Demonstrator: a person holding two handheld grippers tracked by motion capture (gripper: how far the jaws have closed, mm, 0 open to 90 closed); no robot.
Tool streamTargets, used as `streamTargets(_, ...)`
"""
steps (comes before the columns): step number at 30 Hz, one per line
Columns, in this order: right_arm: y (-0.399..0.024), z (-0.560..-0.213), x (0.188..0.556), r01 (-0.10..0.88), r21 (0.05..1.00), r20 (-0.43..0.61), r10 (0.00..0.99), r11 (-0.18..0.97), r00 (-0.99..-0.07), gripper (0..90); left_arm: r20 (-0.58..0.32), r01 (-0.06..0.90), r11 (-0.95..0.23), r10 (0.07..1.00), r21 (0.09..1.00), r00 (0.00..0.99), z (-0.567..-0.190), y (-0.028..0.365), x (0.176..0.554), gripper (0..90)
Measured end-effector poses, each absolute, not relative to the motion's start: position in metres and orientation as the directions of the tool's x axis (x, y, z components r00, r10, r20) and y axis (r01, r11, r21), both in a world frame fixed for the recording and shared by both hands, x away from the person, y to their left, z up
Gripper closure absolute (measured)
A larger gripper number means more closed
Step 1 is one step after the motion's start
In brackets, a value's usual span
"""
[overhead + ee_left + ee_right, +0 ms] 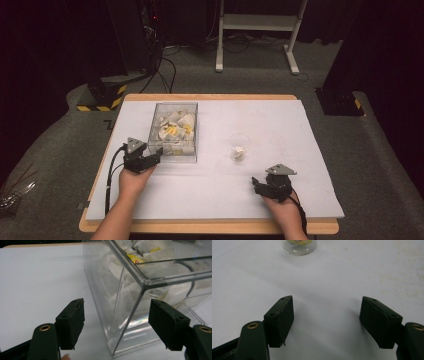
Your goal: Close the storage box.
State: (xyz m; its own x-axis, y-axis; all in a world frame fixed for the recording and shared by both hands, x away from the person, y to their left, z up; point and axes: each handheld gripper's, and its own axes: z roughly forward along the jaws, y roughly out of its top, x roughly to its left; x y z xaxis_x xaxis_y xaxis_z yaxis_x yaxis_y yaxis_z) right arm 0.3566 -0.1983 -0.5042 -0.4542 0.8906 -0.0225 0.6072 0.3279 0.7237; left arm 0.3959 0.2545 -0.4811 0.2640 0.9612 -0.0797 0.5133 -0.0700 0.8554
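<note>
Left gripper (156, 153) fingers wide astride the near left corner of the clear box (174, 131), not gripping, right gripper (257, 184) fingers wide, empty, near the table's (300, 150) front edge

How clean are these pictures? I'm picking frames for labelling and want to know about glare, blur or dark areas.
High view: surroundings very dark, white table cover evenly lit, clear box and small cup soft. Left gripper view: box walls carry reflections and a rainbow sheen. Right gripper view: cup blurred and cropped at the top.
</note>
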Motion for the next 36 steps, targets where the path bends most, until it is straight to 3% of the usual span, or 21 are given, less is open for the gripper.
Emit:
streamTargets(10,-0.198,-0.504,0.357,0.609,0.723,-0.020,0.891,0.326,-0.453,27.8,-0.084,0.528,-0.080,0.957,0.845,0.278,-0.480,0.261,0.387,32.4)
streamTargets(24,-0.198,-0.504,0.356,0.610,0.723,-0.021,0.893,0.324,-0.450,27.8,-0.074,0.569,-0.153,0.931,0.808,0.356,-0.484,0.277,0.341,34.0)
streamTargets(36,-0.198,-0.504,0.357,0.609,0.723,-0.020,0.891,0.326,-0.453,27.5,0.015,0.592,-0.269,0.917,0.760,0.398,-0.502,0.269,0.311,29.6)
